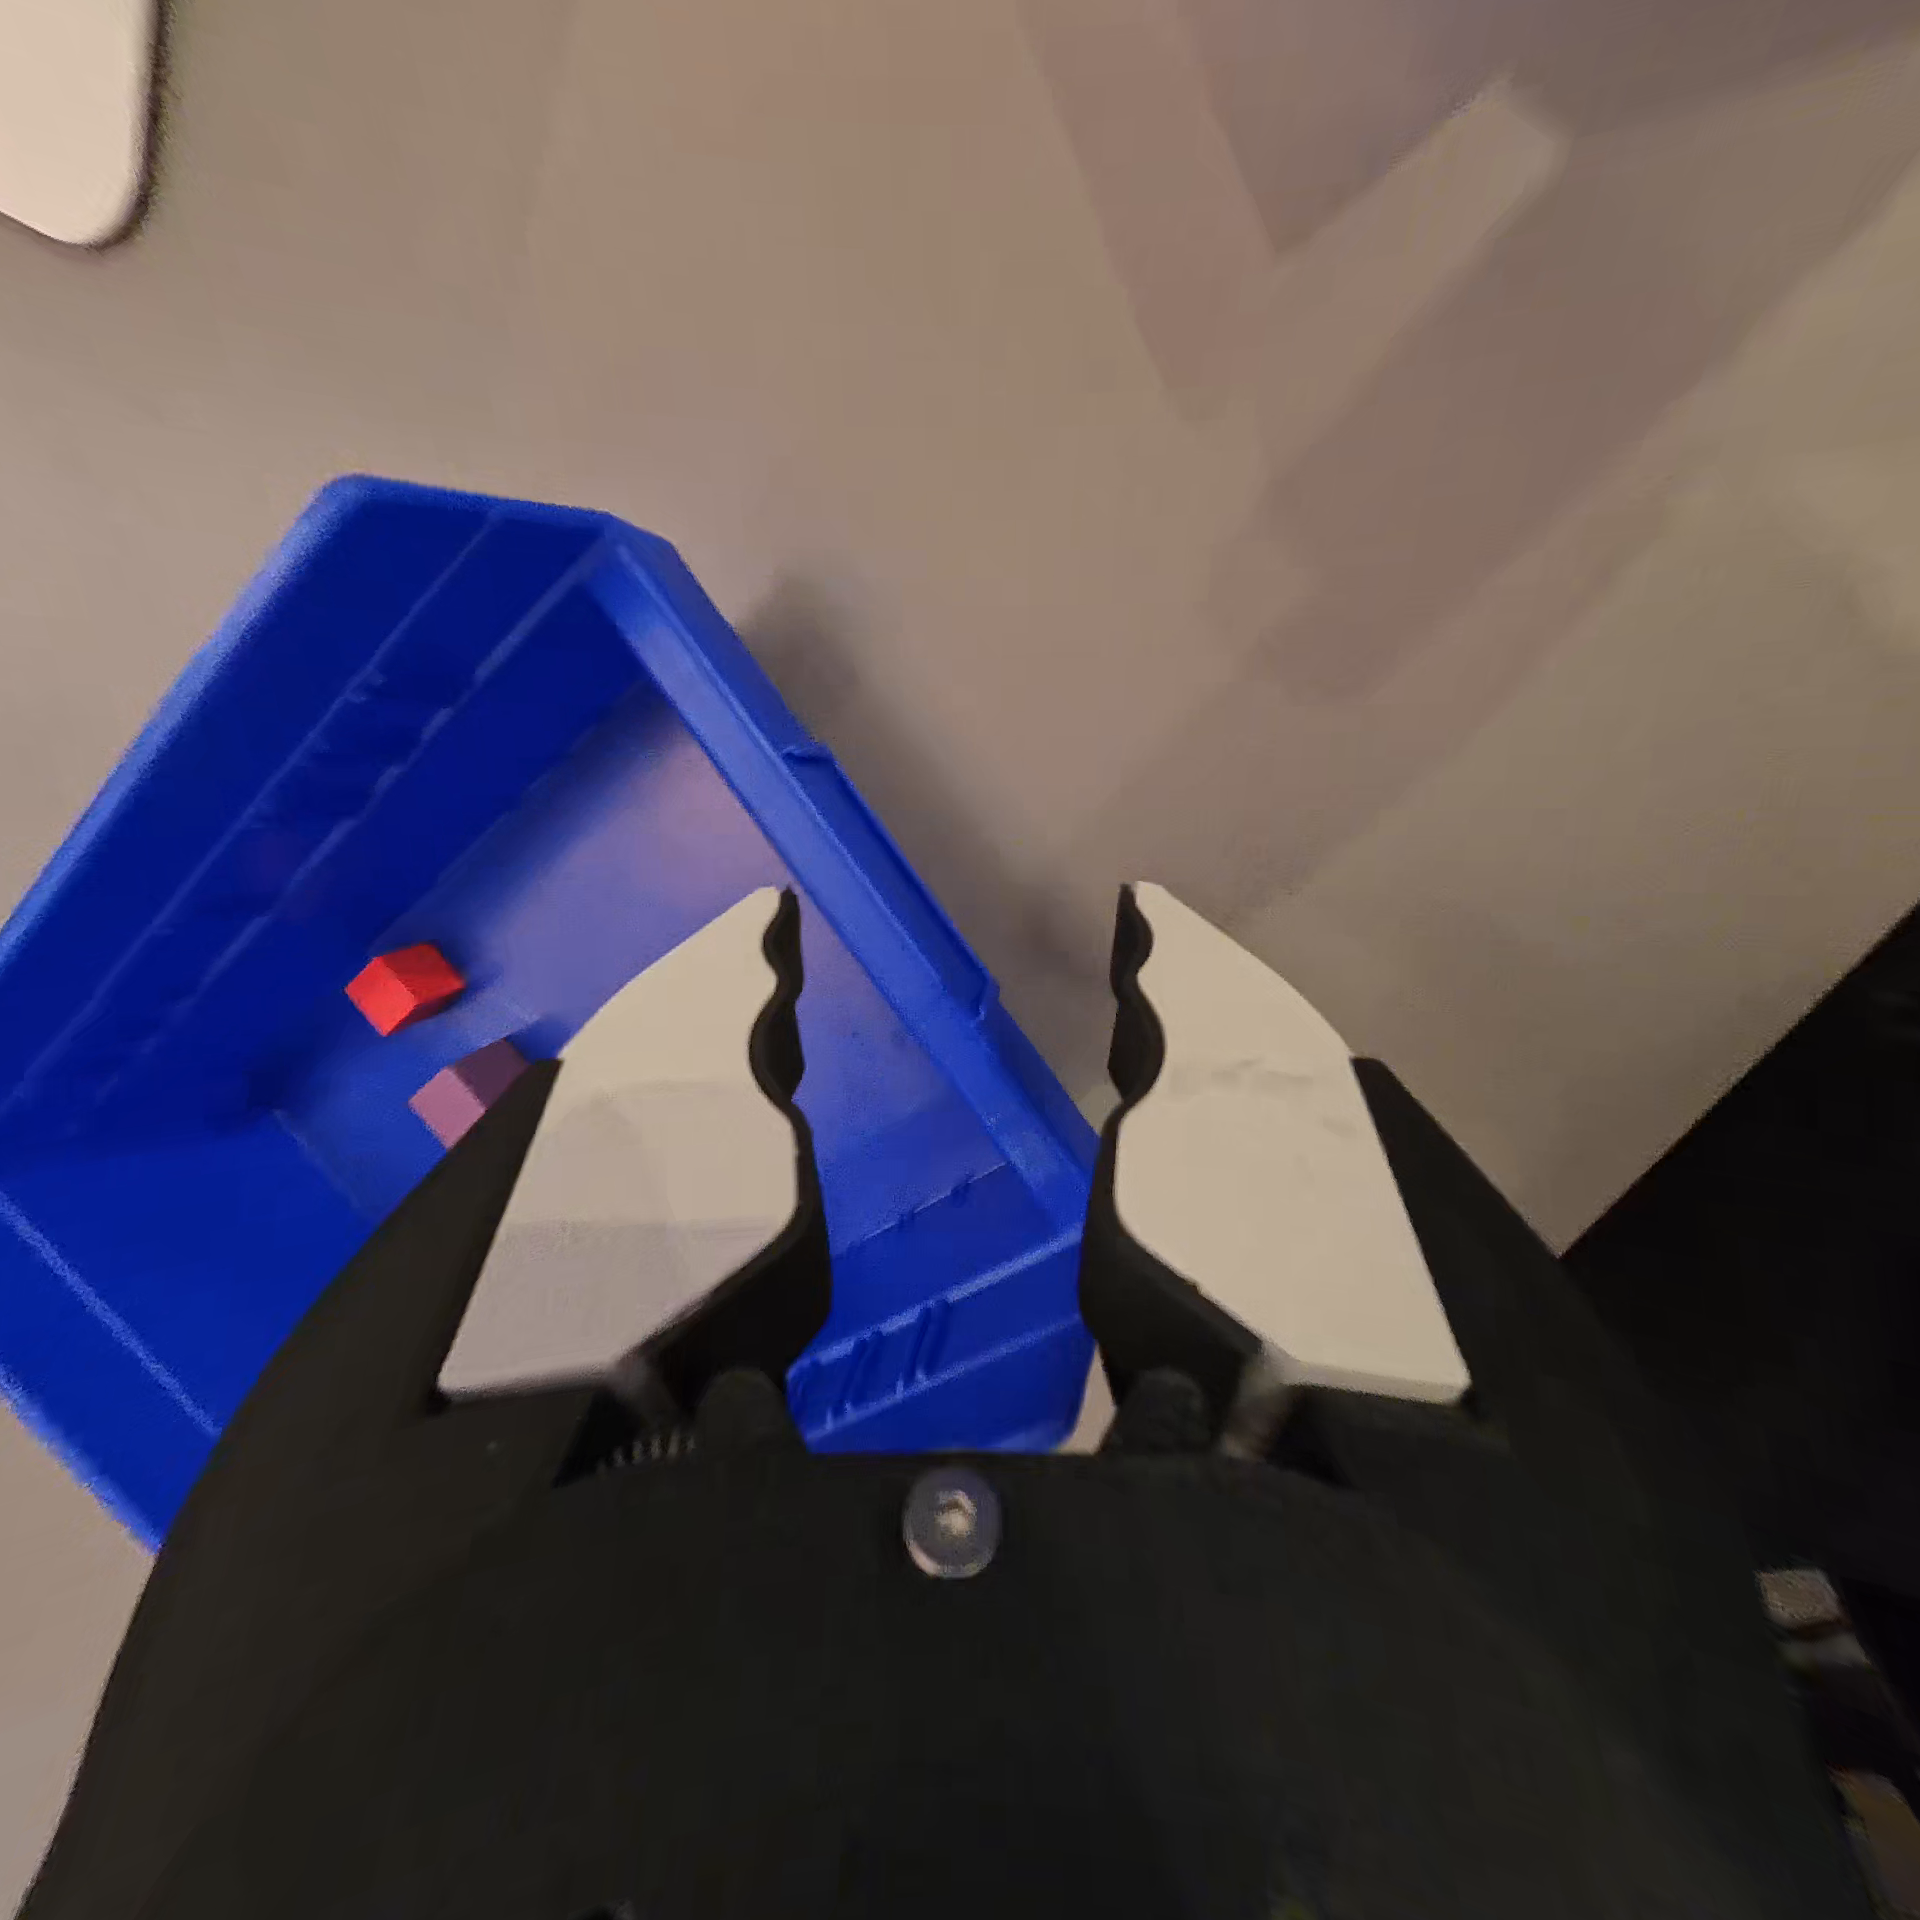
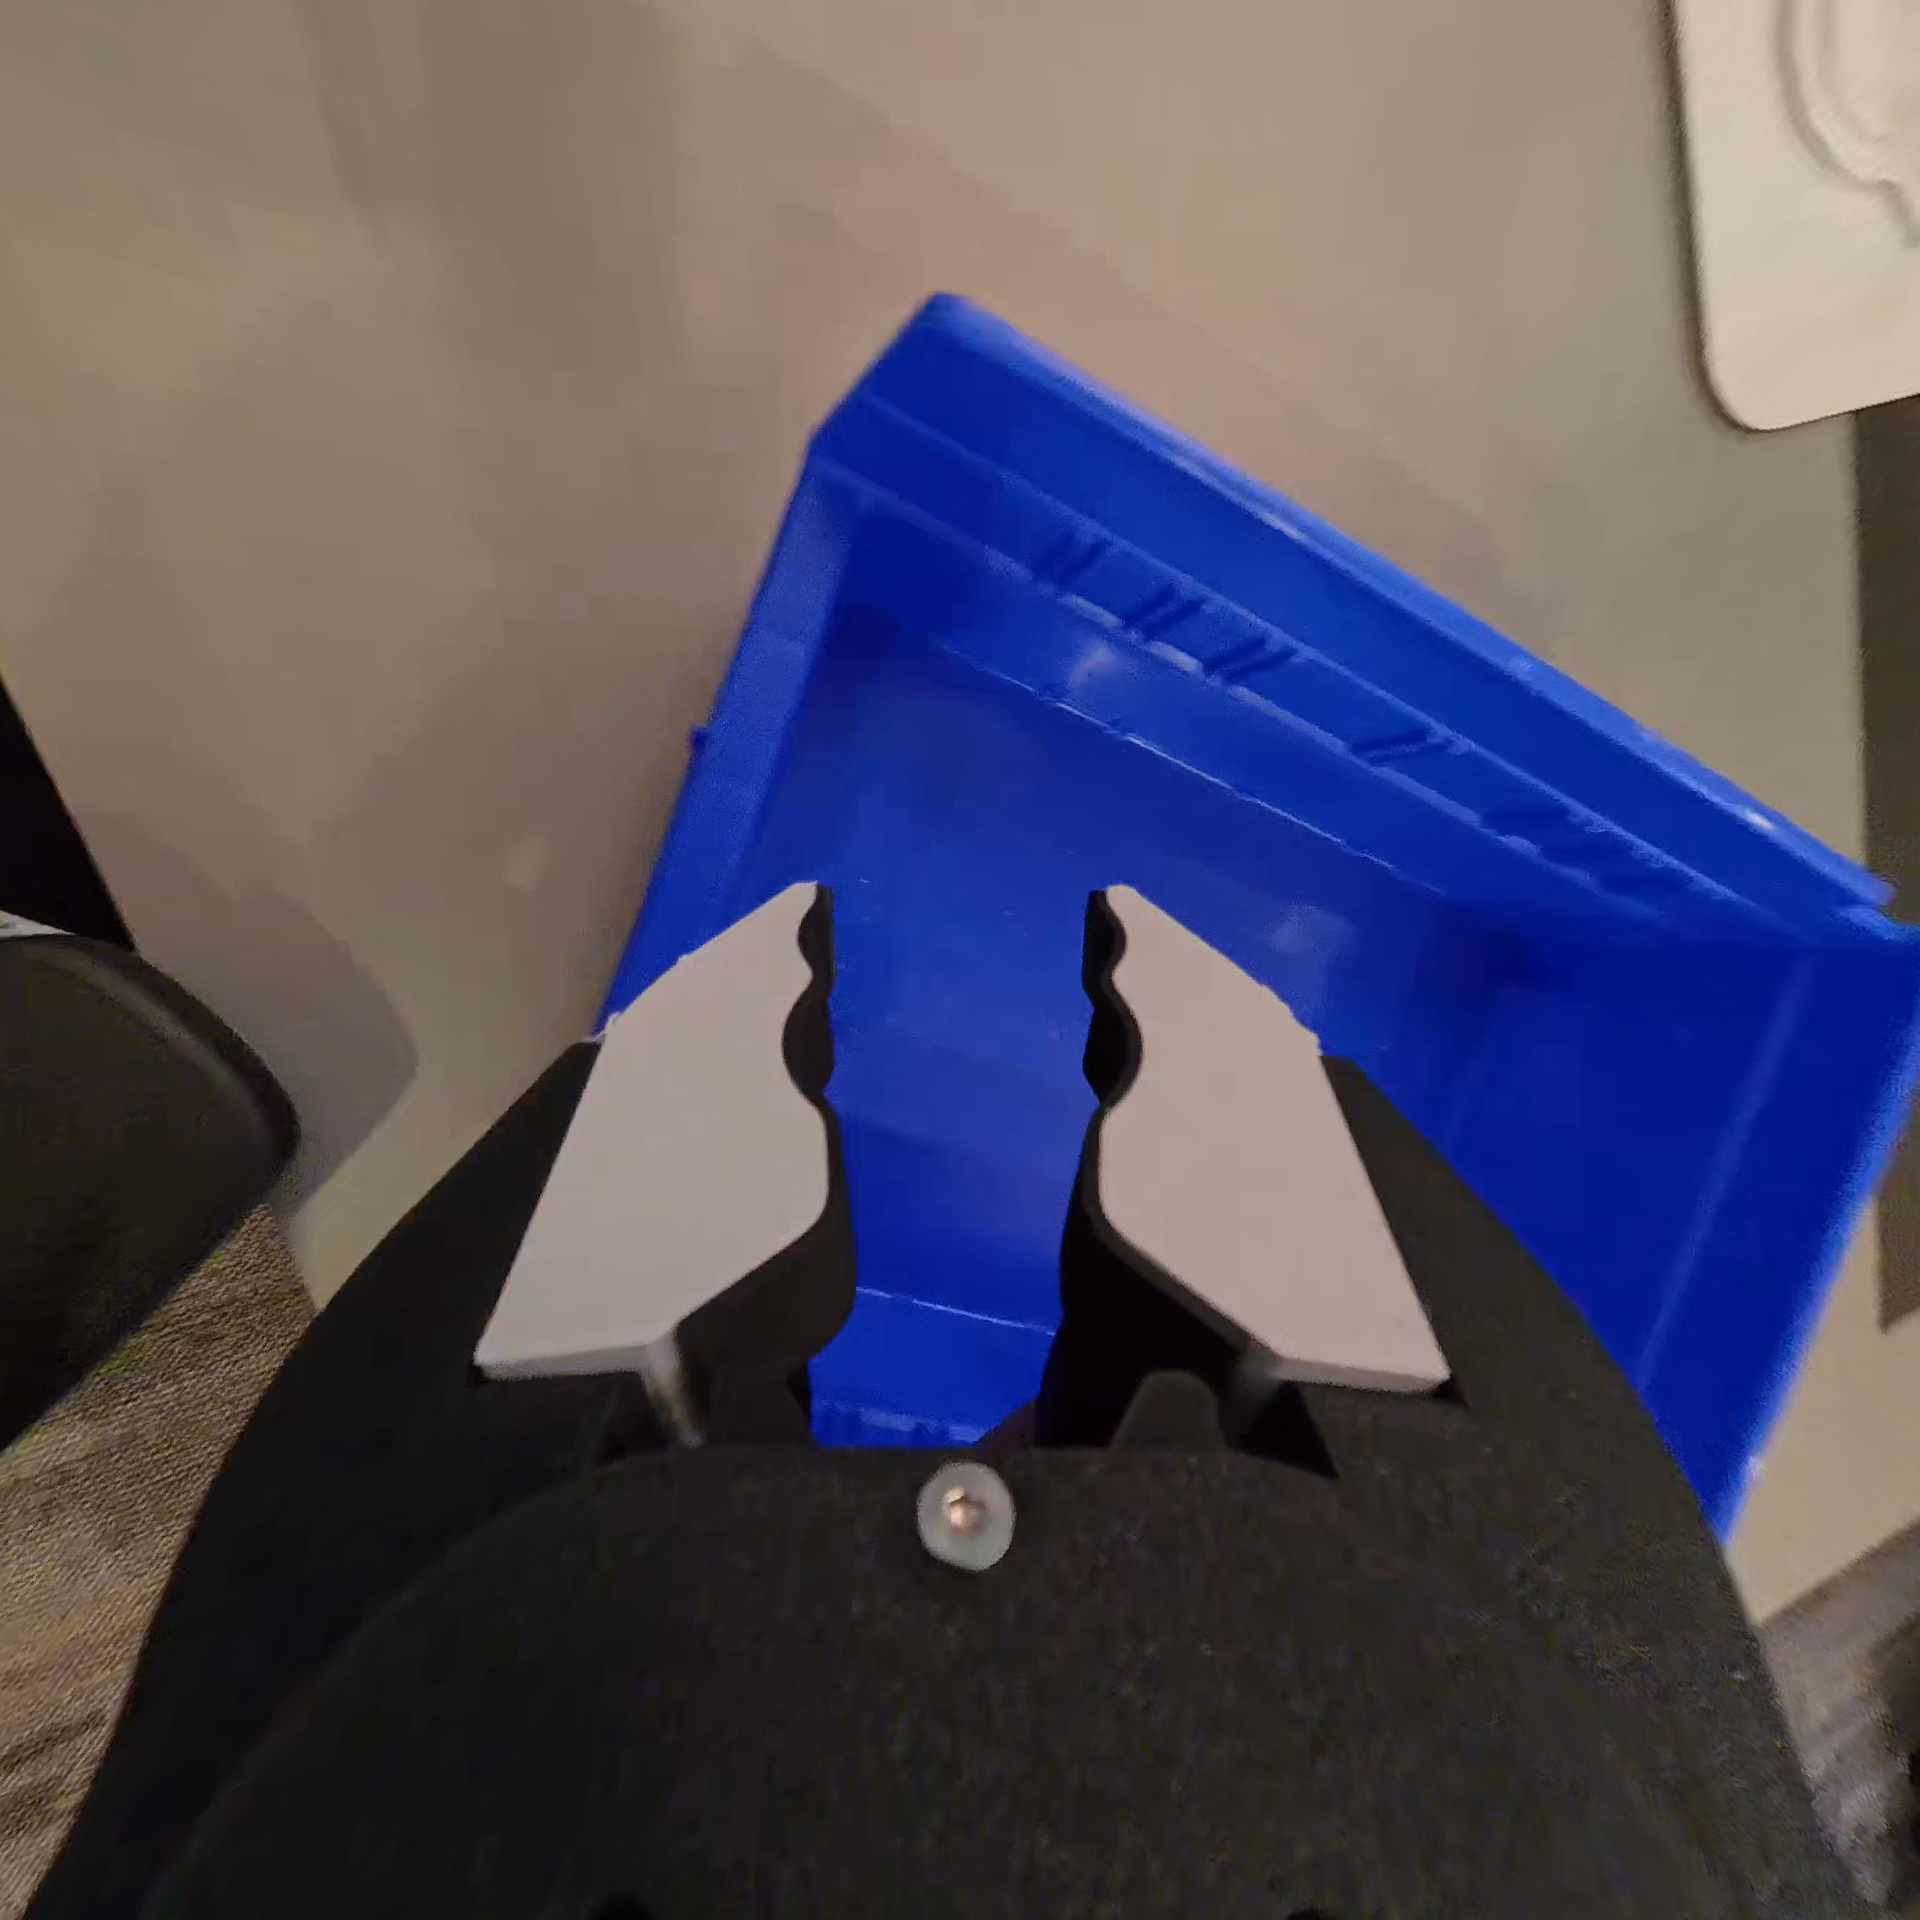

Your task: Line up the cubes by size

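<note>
A blue plastic bin (image 1: 883,914) stands on the pale table. In the left wrist view a small red cube (image 1: 403,985) and a purple cube (image 1: 468,1096) lie on the bin's floor at the left; my left finger partly hides the purple one. My left gripper (image 1: 956,904) is open and empty, held above the bin's right rim. In the right wrist view my right gripper (image 2: 956,899) is open and empty above the inside of the same bin (image 2: 1351,582); no cube shows in that view.
A white flat object (image 1: 62,114) lies at the table's far left corner and shows in the right wrist view (image 2: 1808,208) at the upper right. A dark chair back (image 2: 114,1122) and grey carpet (image 2: 125,1455) lie beyond the table's edge. The left gripper's tips are roughly 30 cm from the right gripper's. The right gripper is farther from the small red cube (image 1: 403,985), some 50 cm, than the left, some 20 cm.
</note>
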`<state>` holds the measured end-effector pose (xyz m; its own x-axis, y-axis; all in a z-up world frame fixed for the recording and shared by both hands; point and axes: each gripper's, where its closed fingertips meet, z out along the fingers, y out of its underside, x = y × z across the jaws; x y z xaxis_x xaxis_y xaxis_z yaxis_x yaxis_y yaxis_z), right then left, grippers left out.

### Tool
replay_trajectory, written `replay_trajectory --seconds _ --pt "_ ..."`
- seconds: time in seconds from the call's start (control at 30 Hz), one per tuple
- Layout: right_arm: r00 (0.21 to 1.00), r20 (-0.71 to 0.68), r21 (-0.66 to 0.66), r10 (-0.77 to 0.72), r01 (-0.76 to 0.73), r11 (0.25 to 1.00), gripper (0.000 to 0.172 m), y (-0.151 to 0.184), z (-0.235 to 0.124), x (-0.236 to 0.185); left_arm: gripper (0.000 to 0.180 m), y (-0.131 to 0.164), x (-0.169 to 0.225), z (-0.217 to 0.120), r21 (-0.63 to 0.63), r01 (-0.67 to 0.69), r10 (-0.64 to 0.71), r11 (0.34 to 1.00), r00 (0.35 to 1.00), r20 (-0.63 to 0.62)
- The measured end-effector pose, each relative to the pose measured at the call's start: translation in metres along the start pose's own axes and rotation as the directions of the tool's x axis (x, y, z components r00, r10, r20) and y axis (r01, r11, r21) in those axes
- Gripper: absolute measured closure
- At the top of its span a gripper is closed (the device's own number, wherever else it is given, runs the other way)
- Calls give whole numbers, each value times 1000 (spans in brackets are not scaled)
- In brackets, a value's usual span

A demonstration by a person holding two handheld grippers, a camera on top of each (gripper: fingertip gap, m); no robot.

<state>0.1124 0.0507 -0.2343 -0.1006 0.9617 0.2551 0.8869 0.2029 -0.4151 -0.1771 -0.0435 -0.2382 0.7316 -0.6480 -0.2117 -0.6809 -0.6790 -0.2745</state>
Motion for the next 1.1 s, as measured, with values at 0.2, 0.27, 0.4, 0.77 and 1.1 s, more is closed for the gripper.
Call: replay_trajectory --seconds 0.2,0.27,0.4,0.77,1.1 --pt "998 53 -45 22 -19 999 123 3 23 -25 118 16 -17 45 -195 36 -33 980 999 17" --pt "998 59 -36 33 -31 999 123 2 26 -28 122 22 -18 52 -226 45 -43 973 999 11" --pt "994 107 -25 23 -20 999 124 -2 26 -36 130 33 -19 62 -277 29 -26 961 1000 16" --pt "987 148 -157 -64 87 984 143 10 46 -56 141 41 -18 63 -298 -30 28 954 1000 -12" --pt "976 137 -217 -172 199 956 145 37 37 -44 142 61 -8 55 -282 -265 262 922 964 -48"
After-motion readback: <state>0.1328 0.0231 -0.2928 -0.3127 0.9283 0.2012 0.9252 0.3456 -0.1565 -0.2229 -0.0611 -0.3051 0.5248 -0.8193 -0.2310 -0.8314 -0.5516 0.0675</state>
